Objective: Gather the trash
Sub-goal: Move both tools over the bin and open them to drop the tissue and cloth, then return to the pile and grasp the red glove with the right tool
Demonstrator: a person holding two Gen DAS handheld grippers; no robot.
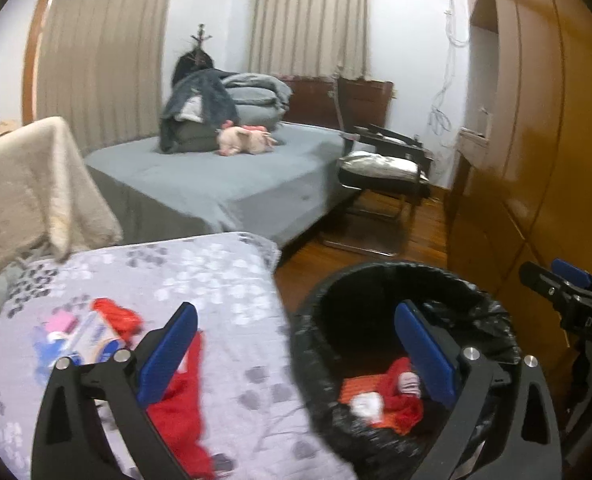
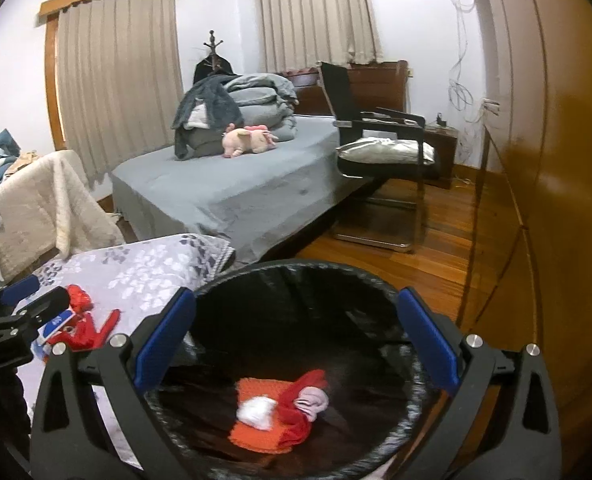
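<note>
Both grippers are wide open with nothing in them: the right gripper [image 2: 296, 344] hangs over the black bin [image 2: 376, 276], and the left gripper [image 1: 296, 356] sits between the bin and the flowery cloth [image 1: 215, 272]. Some trash is already down in the bin, a red and orange pile [image 2: 279, 412] with a white wad on it, so I think a drop is just done. More trash lies on the cloth, red scraps [image 1: 119, 316] and a little packet [image 1: 95, 340], and next a gripper needs to reach over there and pinch one piece.
</note>
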